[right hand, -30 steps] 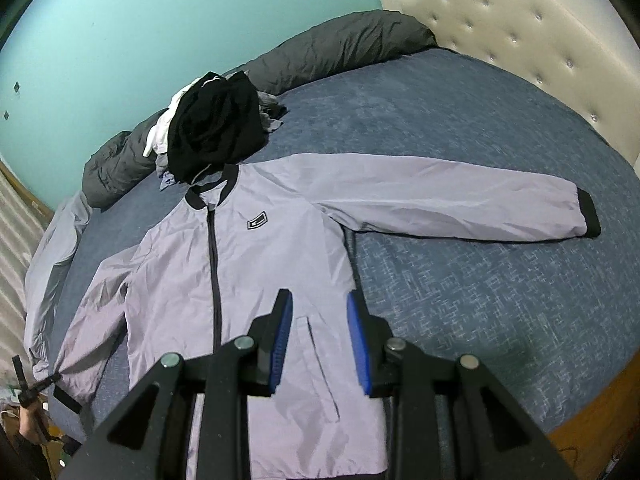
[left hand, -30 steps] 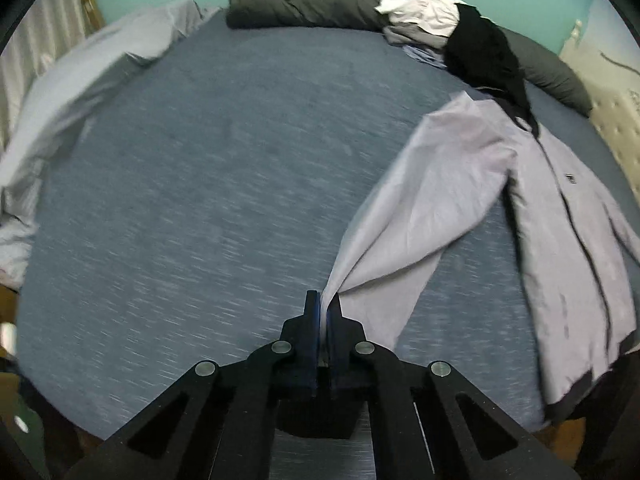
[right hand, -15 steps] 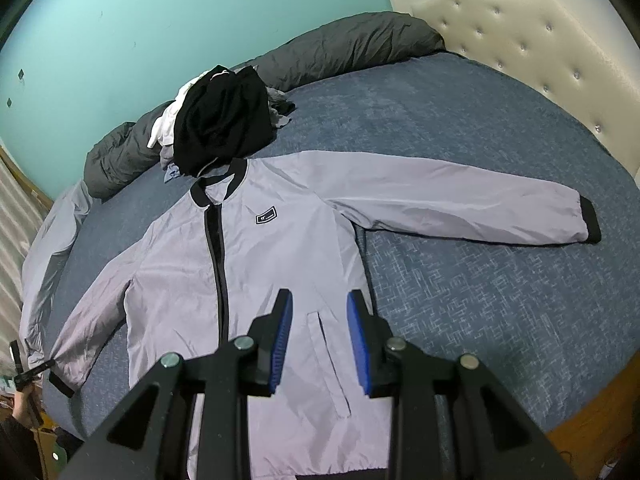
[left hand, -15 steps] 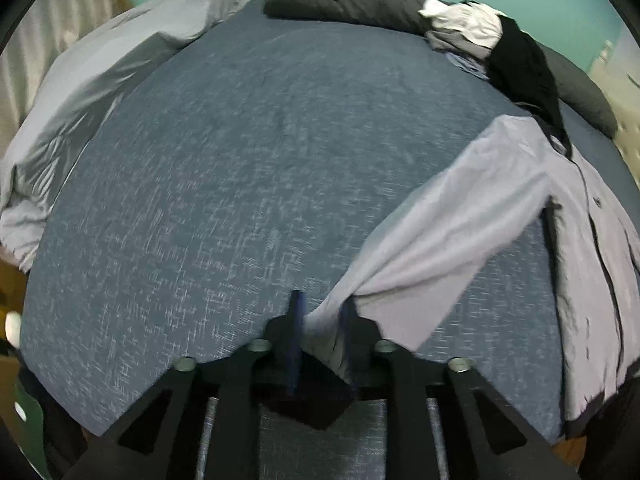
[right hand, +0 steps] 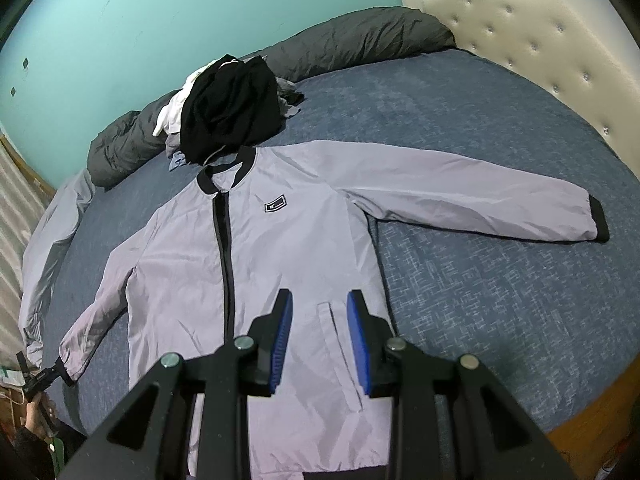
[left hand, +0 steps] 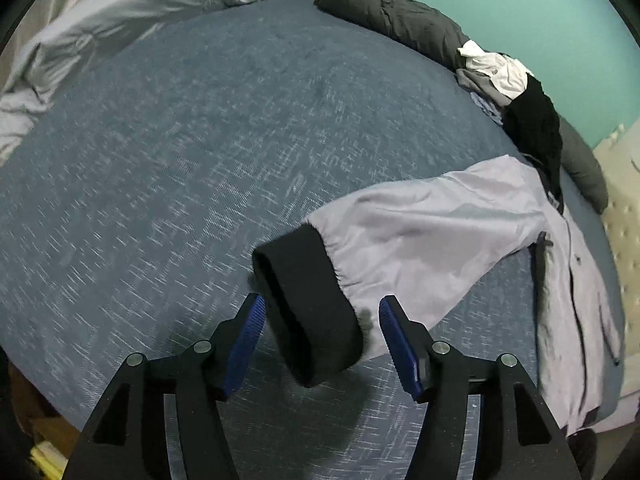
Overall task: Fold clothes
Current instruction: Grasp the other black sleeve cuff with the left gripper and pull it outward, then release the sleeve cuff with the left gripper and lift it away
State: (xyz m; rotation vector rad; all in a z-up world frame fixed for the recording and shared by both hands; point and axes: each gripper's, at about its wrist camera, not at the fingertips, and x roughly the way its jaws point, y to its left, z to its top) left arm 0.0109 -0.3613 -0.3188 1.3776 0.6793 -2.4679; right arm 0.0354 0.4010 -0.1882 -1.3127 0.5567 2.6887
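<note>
- While my left gripper (left hand: 320, 330) is opening its jaws, the black cuff (left hand: 308, 312) of the jacket's sleeve (left hand: 432, 232) lies between them, and as far as I can see neither blue pad presses on it.
- My right gripper (right hand: 320, 338) hangs over the lower front of the jacket (right hand: 280, 240), jaws partly apart, with nothing between them; its pads frame the slanted pocket (right hand: 334, 344).
- That grey jacket lies face up and zipped on the bed (right hand: 480, 300), collar toward the far edge by the dark clothes pile (right hand: 232, 112), hem toward the near edge.
- One sleeve runs out toward the headboard (right hand: 540, 40) side, its cuff well away from both grippers.
- From my left gripper, the nearer sleeve's long axis runs away up toward the shoulder and the collar, so the cuff end is nearest me.
- I judge the sleeve is laid out for folding across the chest; my left hand is the nearer one for it.
- To fold inward, I would need to take the sleeve again and carry it along that axis toward the zip (right hand: 224, 264).
</note>
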